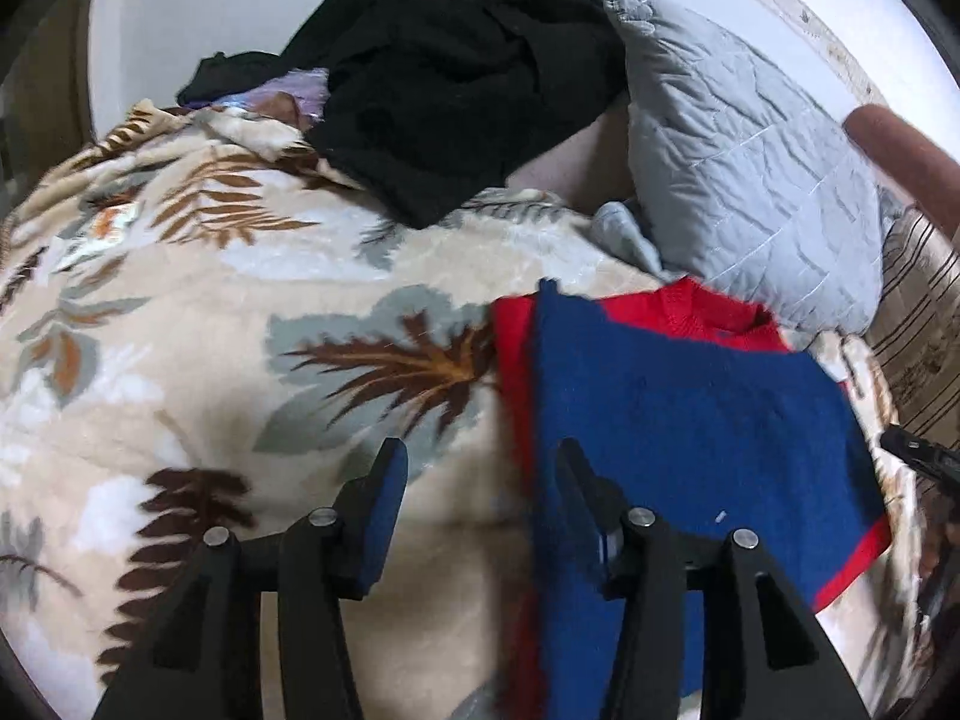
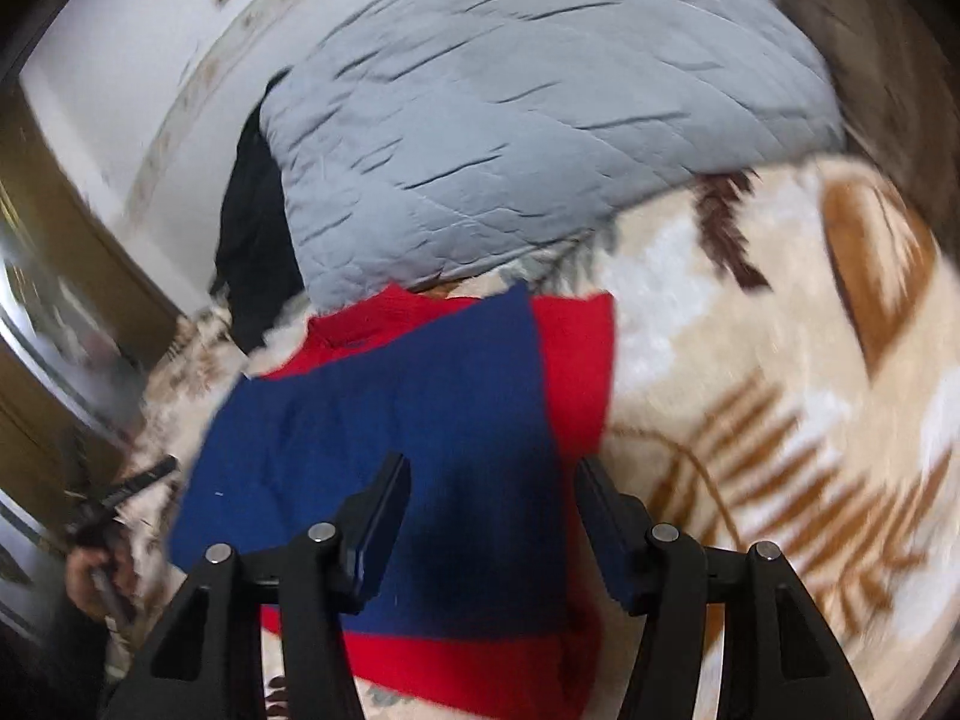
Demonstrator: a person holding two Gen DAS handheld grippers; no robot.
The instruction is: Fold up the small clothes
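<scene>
A small red and blue garment [image 1: 672,414] lies partly folded on the leaf-patterned blanket [image 1: 240,324], blue panel on top with red edges showing. It also shows in the right wrist view [image 2: 420,420]. My left gripper [image 1: 480,468] is open and empty above the garment's left edge. My right gripper [image 2: 492,480] is open and empty over the garment's right part. The other gripper's tip [image 1: 918,450] shows at the right edge of the left wrist view.
A grey quilted pillow [image 1: 744,162] lies just beyond the garment, also in the right wrist view [image 2: 510,120]. A heap of black clothes [image 1: 456,78] sits at the back on the blanket. A person's arm [image 1: 906,156] shows at the right.
</scene>
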